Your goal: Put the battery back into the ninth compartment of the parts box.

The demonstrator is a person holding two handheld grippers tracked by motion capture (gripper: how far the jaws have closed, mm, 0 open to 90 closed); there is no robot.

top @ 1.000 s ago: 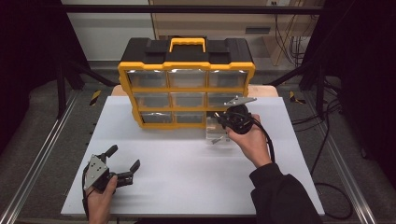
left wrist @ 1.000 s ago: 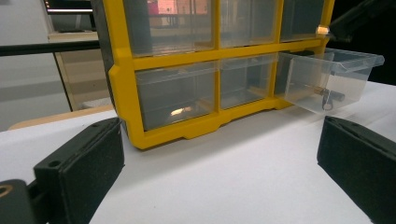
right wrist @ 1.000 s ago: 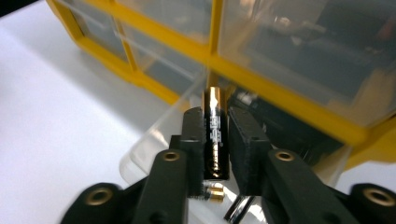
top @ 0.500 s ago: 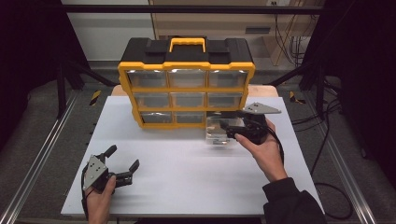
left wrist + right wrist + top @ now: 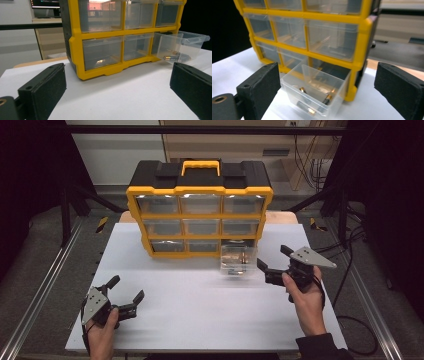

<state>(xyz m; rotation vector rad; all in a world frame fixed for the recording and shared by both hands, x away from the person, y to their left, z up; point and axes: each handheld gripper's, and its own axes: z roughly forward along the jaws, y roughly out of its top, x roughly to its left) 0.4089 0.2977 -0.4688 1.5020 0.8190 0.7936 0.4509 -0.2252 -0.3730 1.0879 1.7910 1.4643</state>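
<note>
A yellow and black organizer (image 5: 200, 195) with several clear drawers stands at the back of the white table. Its bottom right drawer (image 5: 238, 261) is pulled out and holds a few batteries (image 5: 327, 98). My right gripper (image 5: 271, 256) hovers just right of that drawer, apart from it. Its jaws have just been opening and stand open, with nothing pressed between them. In the right gripper view the drawer (image 5: 317, 92) lies ahead of the jaws. My left gripper (image 5: 127, 287) rests open near the front left, facing the organizer (image 5: 75, 45) and the drawer (image 5: 180, 45).
The white table top (image 5: 200, 320) stretches between both hands. Metal rails (image 5: 40, 290) run along the left and right sides. Cables (image 5: 345, 280) trail off the right edge, and dark frame posts stand behind the organizer.
My right gripper let go of the drawer front, opened, and moved right, away from it. The drawer stays pulled out. The left gripper has not moved.
</note>
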